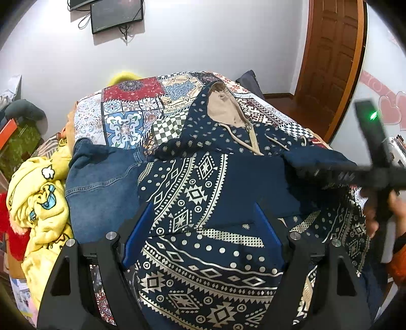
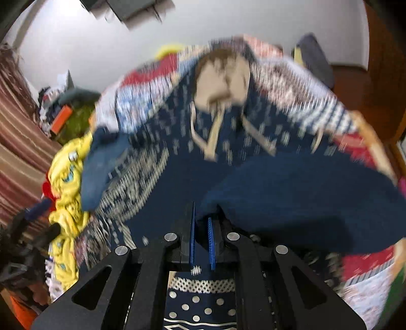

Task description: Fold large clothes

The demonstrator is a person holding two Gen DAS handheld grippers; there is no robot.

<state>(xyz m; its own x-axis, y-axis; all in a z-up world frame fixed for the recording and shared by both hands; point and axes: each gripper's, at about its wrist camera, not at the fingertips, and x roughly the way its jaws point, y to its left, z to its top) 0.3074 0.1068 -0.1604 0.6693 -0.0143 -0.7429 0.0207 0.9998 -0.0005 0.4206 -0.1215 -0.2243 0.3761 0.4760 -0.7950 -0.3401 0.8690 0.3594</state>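
Note:
A navy hoodie [image 1: 203, 193] with white geometric print and a beige-lined hood [image 1: 223, 106] lies front up on the bed. My left gripper [image 1: 203, 223] is open just above its lower front, blue pads spread wide. My right gripper [image 2: 201, 228] is shut on the hoodie's plain navy sleeve [image 2: 291, 198] and holds it lifted over the body; it shows blurred in the left wrist view [image 1: 330, 175]. The right wrist view is motion-blurred; the hood [image 2: 220, 81] lies at the far end.
A patchwork quilt [image 1: 142, 109] covers the bed. Blue jeans [image 1: 101, 182] and a yellow cartoon blanket [image 1: 40, 200] lie left of the hoodie. A wooden door [image 1: 332, 55] stands at the right, monitors [image 1: 116, 15] hang on the wall.

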